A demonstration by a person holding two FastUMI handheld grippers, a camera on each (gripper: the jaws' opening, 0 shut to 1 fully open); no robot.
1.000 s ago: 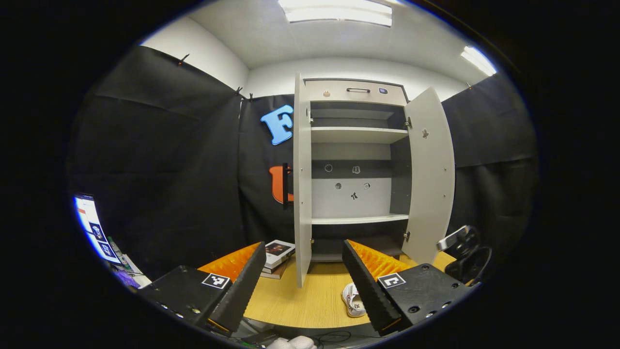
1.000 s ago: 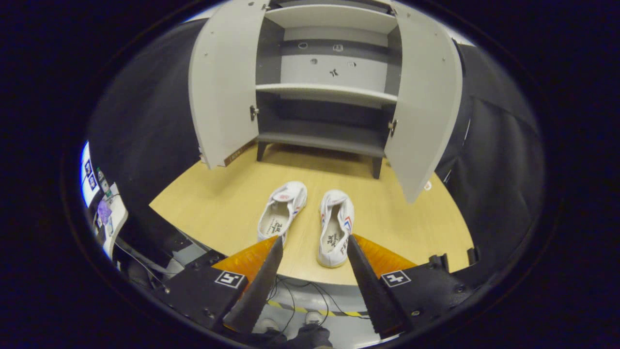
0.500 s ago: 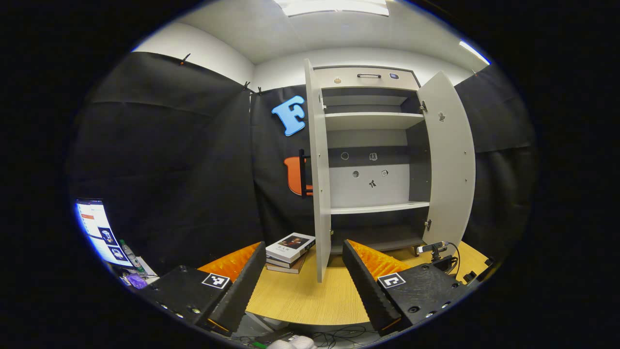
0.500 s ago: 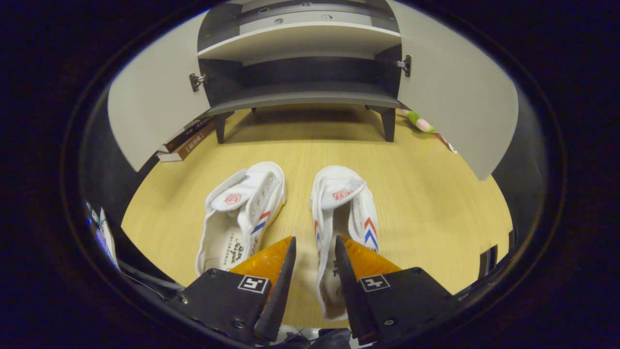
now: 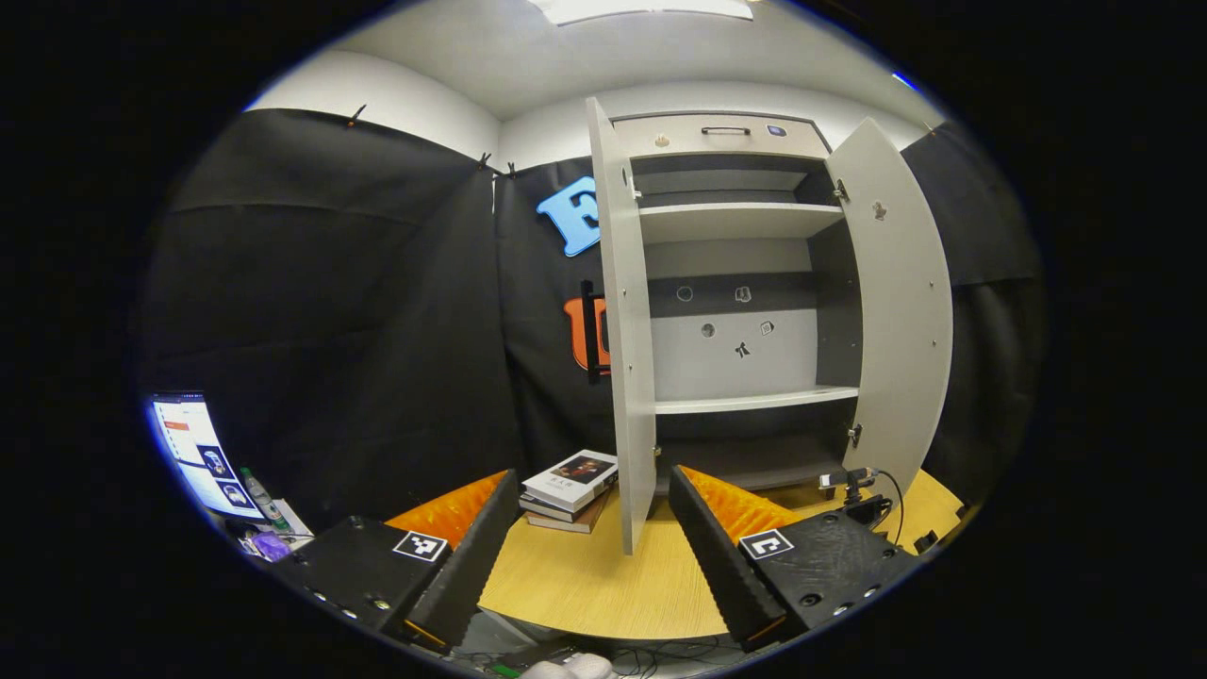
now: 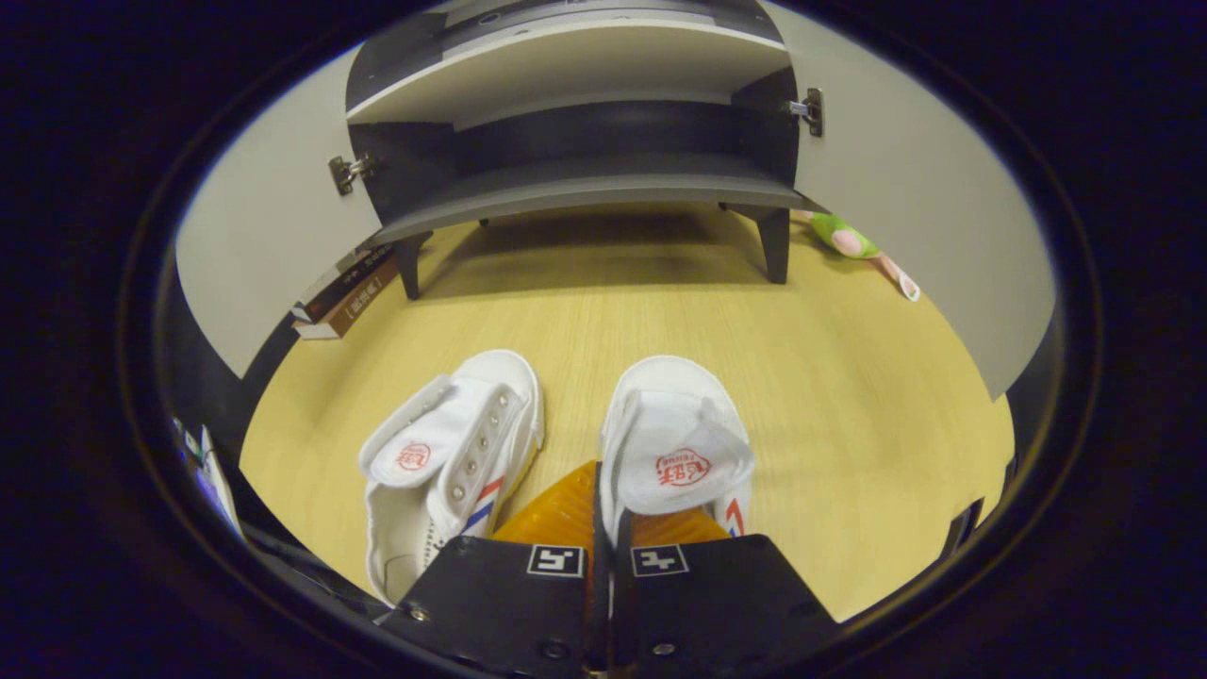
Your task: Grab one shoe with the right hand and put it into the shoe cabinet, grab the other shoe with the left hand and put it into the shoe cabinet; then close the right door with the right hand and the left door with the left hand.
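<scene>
Your right gripper has its fingers drawn in narrow on the side wall of the right-hand shoe, which sits on the wooden table beside the other shoe; the grip looks firm, though the pinch itself is partly hidden by the gripper body. Your left gripper has its fingers spread wide and holding nothing, facing the shoe cabinet. Both its doors, the left door and the right door, stand open, with a stack of books just beside the left door.
</scene>
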